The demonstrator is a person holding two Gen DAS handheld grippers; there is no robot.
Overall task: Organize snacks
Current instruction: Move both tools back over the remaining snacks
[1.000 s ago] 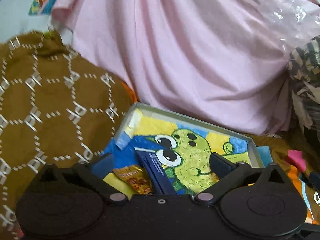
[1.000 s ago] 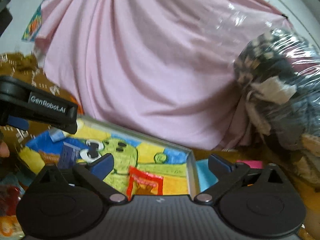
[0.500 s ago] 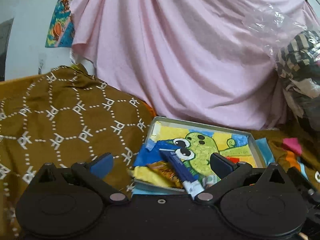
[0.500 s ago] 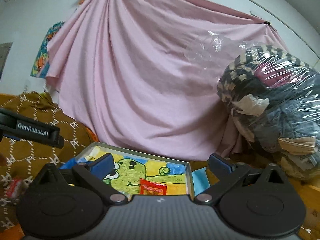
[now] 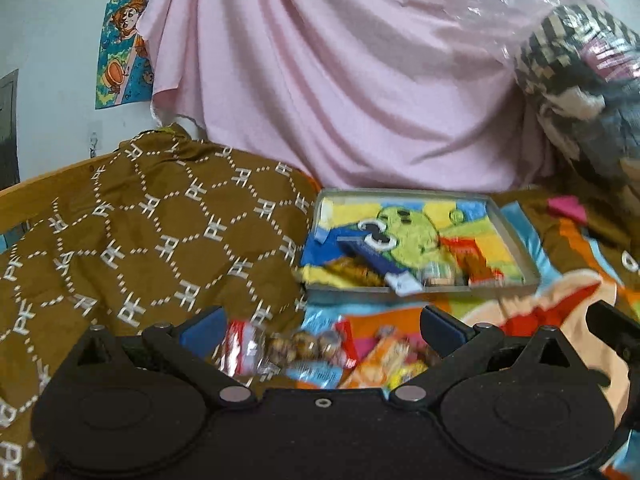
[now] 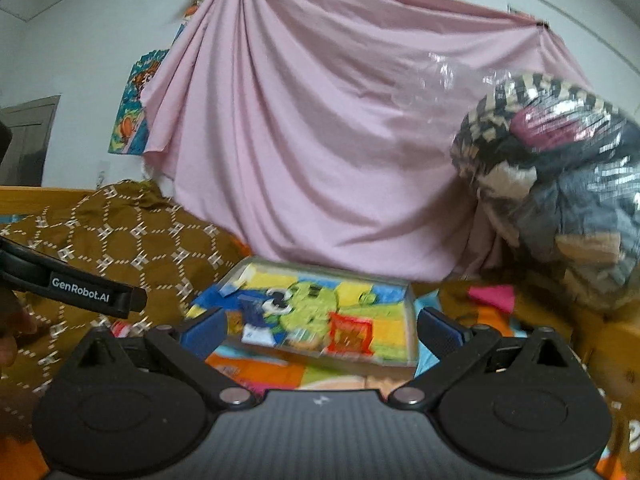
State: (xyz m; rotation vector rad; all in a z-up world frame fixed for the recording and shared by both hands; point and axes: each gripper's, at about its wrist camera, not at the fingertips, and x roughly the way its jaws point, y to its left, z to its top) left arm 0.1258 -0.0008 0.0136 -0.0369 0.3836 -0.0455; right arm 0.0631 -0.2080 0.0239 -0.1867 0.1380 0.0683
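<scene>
Snacks [image 5: 320, 354] lie loose on the bedspread, just beyond the left gripper [image 5: 322, 326], on the near side of the tray [image 5: 516, 240]. Left jaws: wide open, empty, nearer. Right gripper [image 6: 320, 330]: equally open, empty, facing the tray, farther off.

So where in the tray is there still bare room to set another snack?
The tray is free across its far half, over the green cartoon face up to the back rim. Its near edge is crowded: blue bar, brown packet, red packet. Loose snacks clutter the bedding before the left claw.
</scene>
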